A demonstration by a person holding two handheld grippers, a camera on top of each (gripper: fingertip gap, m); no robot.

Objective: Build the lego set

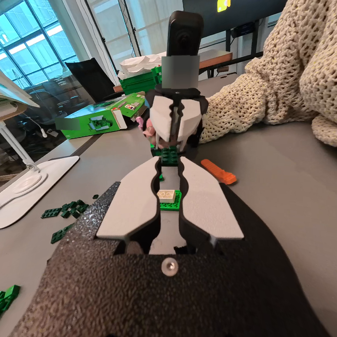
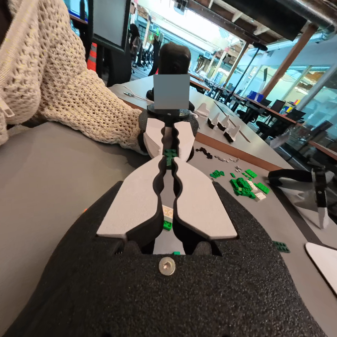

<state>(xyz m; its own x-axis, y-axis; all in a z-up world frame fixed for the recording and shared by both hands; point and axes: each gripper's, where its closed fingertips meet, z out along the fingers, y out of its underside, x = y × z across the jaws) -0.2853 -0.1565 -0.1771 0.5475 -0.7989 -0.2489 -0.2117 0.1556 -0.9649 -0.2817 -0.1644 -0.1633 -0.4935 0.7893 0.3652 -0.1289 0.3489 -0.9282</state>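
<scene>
My left gripper (image 1: 169,159) is shut on a dark green brick assembly (image 1: 169,155) and holds it above the grey table (image 1: 255,200). My right gripper (image 2: 168,160) faces it tip to tip and is shut on the other end of the same dark green assembly (image 2: 170,155). Each gripper shows head-on in the other's view: the right one in the left wrist view (image 1: 172,144), the left one in the right wrist view (image 2: 169,149). Below them a white brick (image 1: 166,195) sits on a bright green plate (image 1: 170,206) on the table; it also shows in the right wrist view (image 2: 167,212).
An orange brick separator (image 1: 218,173) lies to the right. Loose dark green plates (image 1: 67,211) and a white stand base (image 1: 27,182) are on the left, a green box (image 1: 94,120) behind. A pile of green and white bricks (image 2: 244,186) and a spare gripper (image 2: 310,182) lie nearby. My two grippers' fingertips are within a few centimetres of each other.
</scene>
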